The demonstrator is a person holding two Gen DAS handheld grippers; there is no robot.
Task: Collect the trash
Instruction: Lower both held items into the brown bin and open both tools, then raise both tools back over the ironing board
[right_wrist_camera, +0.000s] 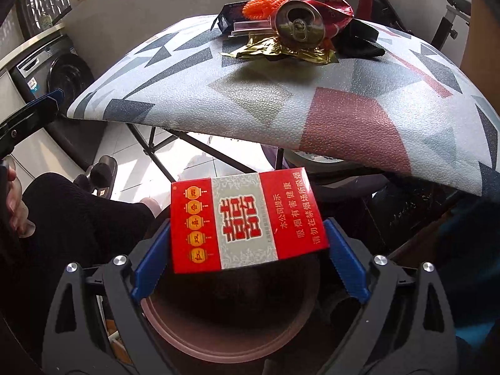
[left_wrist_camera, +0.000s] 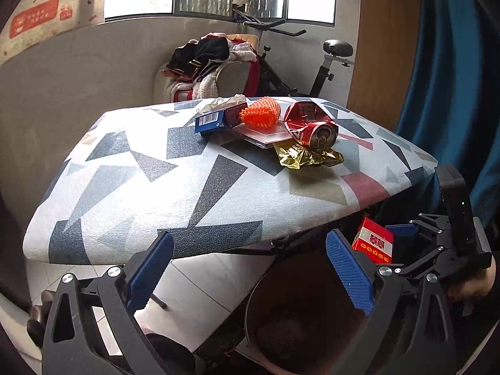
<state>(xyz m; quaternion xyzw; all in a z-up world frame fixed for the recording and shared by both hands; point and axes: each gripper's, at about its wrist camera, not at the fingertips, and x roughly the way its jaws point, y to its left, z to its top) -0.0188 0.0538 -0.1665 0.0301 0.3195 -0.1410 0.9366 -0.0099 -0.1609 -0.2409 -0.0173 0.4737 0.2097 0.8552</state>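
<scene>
My right gripper is shut on a red cigarette pack and holds it above a brown round bin below the table edge. The left wrist view shows that gripper, the pack and the bin. My left gripper is open and empty, in front of the table edge. On the patterned table lie a crushed red can, gold foil wrapper, orange mesh, a blue box and a clear plastic tray.
A chair piled with clothes and an exercise bike stand behind the table. A blue curtain hangs on the right. A washing machine stands to the left. The person's leg is next to the bin.
</scene>
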